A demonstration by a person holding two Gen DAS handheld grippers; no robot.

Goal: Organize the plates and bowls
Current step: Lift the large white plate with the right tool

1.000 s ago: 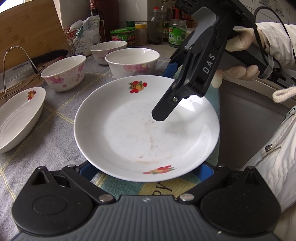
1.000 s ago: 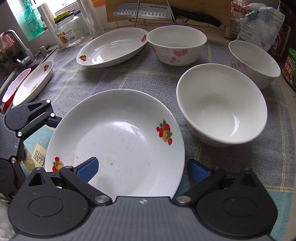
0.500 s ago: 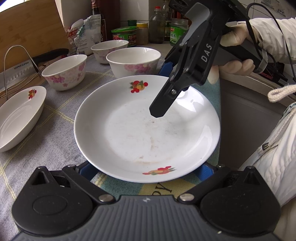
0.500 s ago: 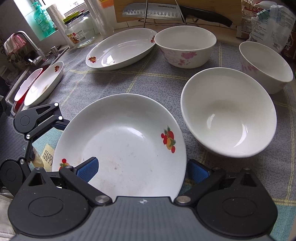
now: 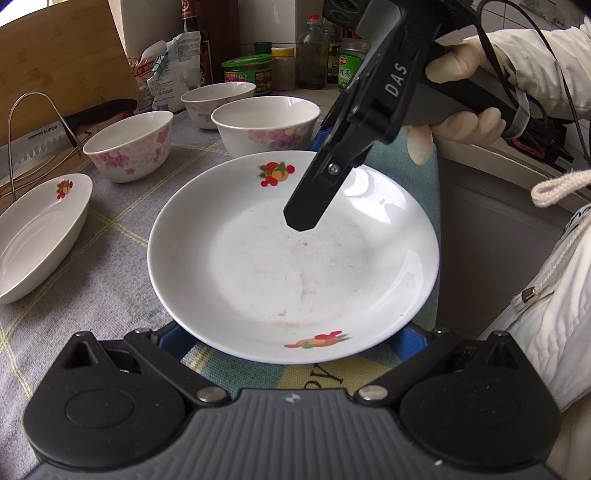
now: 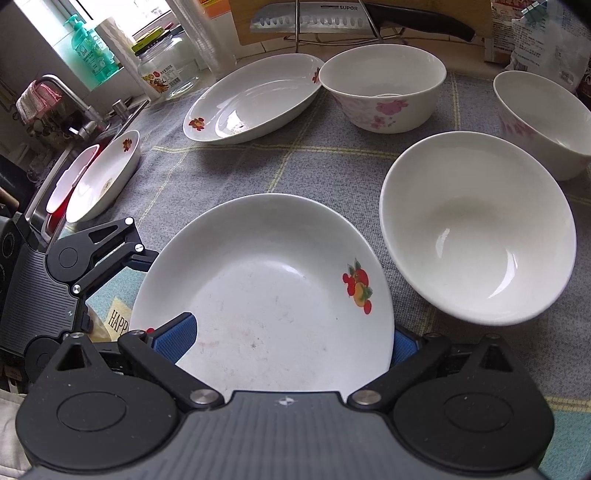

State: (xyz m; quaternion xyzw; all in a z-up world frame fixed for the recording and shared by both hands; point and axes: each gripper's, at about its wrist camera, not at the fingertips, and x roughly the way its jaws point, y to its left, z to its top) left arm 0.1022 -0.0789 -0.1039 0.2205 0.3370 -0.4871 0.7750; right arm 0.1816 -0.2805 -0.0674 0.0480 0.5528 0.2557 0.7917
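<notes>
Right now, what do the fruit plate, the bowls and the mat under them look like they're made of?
Plate: likely glazed ceramic, glossy white with window glare, though melamine can't be excluded.
Bowls: the same shiny white glaze, with pink flower prints outside.
Mat: woven fabric, matte grey with yellow checks.

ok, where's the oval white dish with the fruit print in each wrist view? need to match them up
Left wrist: oval white dish with fruit print, far left edge, mid-height, on the grey checked cloth.
Right wrist: upper centre, touching the left side of a pink-flowered white bowl.
Shared landmark: the SUPOR cleaver on its wire rack, just behind the dish in both.
</notes>
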